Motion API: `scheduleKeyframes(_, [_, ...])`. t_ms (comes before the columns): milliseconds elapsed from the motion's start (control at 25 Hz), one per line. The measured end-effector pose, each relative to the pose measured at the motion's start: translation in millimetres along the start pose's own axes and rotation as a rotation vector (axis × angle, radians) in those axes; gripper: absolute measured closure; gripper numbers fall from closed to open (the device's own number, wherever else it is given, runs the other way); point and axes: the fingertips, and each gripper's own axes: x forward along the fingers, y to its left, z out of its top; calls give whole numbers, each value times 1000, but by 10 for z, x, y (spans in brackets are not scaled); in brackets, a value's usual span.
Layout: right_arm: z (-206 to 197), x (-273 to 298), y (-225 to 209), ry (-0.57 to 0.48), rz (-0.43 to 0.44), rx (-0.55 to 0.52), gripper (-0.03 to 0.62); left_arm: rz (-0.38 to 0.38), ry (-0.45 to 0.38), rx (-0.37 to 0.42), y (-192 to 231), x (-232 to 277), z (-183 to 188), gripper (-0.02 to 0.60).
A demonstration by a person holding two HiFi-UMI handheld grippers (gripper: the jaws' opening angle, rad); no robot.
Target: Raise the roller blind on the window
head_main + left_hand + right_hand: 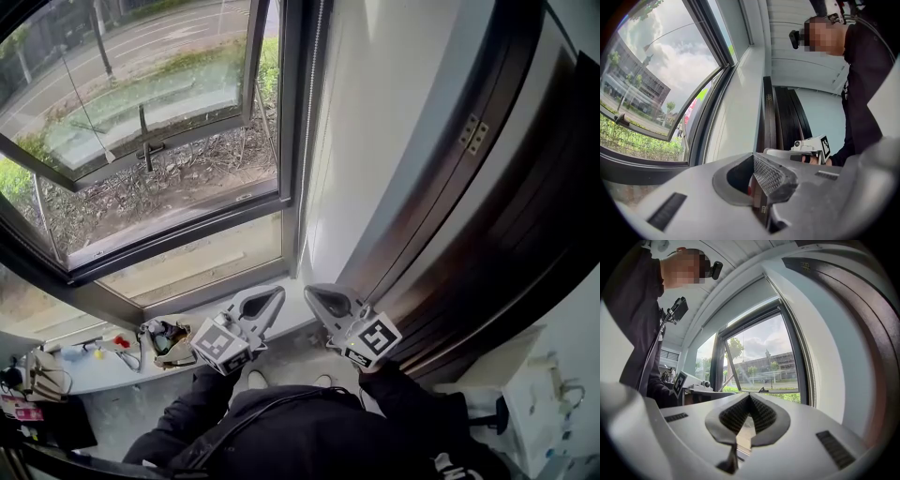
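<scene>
The window (159, 141) has its casement swung open outward. A bead chain (316, 84) hangs down the right side of the frame, also visible as the chain (809, 371) in the right gripper view. A pale blind (740, 303) covers the top of the glass there. My left gripper (274, 296) and right gripper (313, 296) are held side by side, level, pointing at the low sill, below the chain and apart from it. Both are shut with nothing between the jaws, as seen on the left gripper (761, 180) and the right gripper (747, 404).
A dark wooden door frame (487, 216) runs along the right, next to a white wall (375, 141). A ledge (103, 366) at lower left carries small cluttered items. A white unit (539, 403) stands at lower right. My legs and dark sleeves fill the bottom.
</scene>
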Motion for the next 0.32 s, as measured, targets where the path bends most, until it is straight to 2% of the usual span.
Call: scheduleKeyframes(320, [-17, 17, 4, -10, 27, 16, 589, -8, -16, -17, -9, 27, 9, 575])
